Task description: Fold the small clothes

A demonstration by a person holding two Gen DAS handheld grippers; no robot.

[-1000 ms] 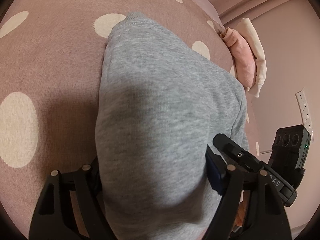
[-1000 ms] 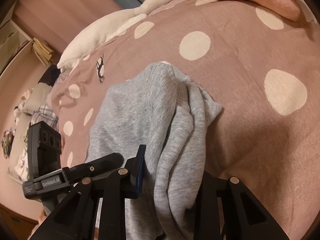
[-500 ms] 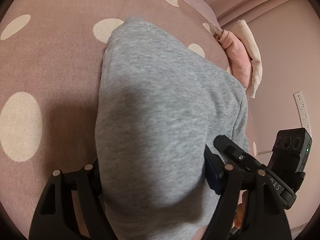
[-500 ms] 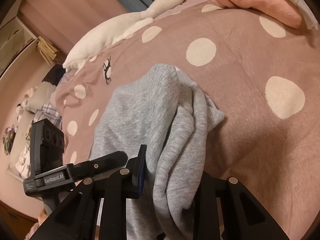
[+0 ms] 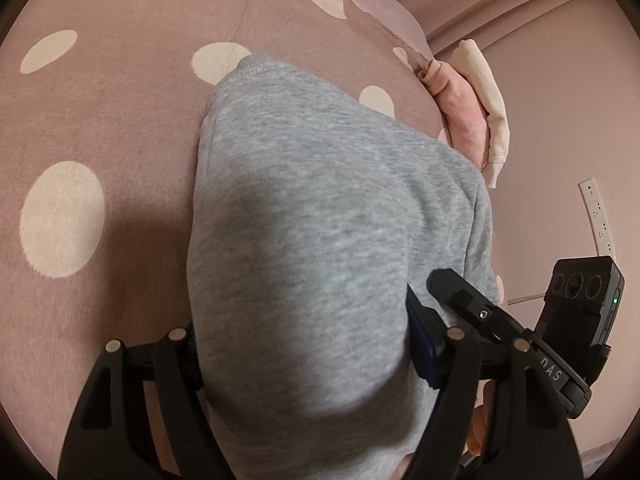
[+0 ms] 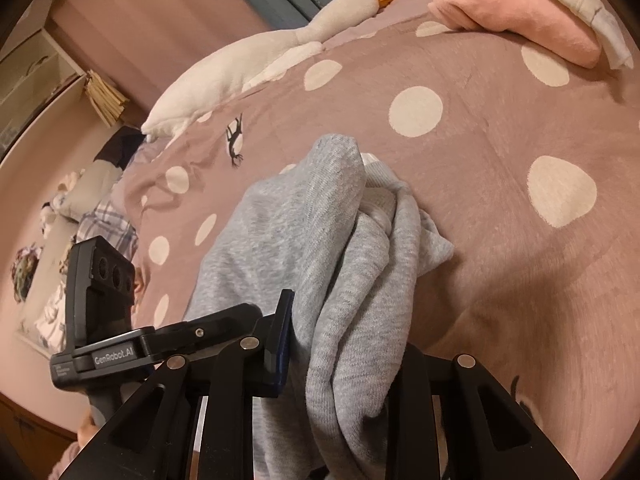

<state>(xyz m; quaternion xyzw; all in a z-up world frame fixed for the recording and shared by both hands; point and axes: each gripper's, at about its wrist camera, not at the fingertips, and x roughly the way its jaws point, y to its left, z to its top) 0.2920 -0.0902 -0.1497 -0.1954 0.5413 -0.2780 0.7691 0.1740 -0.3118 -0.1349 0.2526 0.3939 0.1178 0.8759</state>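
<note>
A small grey sweatshirt (image 5: 312, 216) hangs from both grippers over a mauve bedspread with white dots (image 5: 100, 128). My left gripper (image 5: 304, 344) is shut on one edge of it; the cloth drapes forward and hides the fingertips. My right gripper (image 6: 344, 344) is shut on the other edge, and the grey sweatshirt (image 6: 320, 240) falls there in bunched folds, its far end touching the bedspread (image 6: 500, 200). The right gripper's body (image 5: 576, 320) shows at the right of the left wrist view, and the left gripper's body (image 6: 104, 292) at the left of the right wrist view.
A white goose plush (image 6: 248, 64) lies along the far side of the bed. Folded pink and cream clothes (image 6: 520, 20) are stacked at the far right corner; they also show in the left wrist view (image 5: 468, 108). A wall socket strip (image 5: 598, 216) is on the wall.
Both grippers have lifted and drawn back a little with the sweatshirt held; more of the bedspread and goose plush shows. The grip has not changed.
</note>
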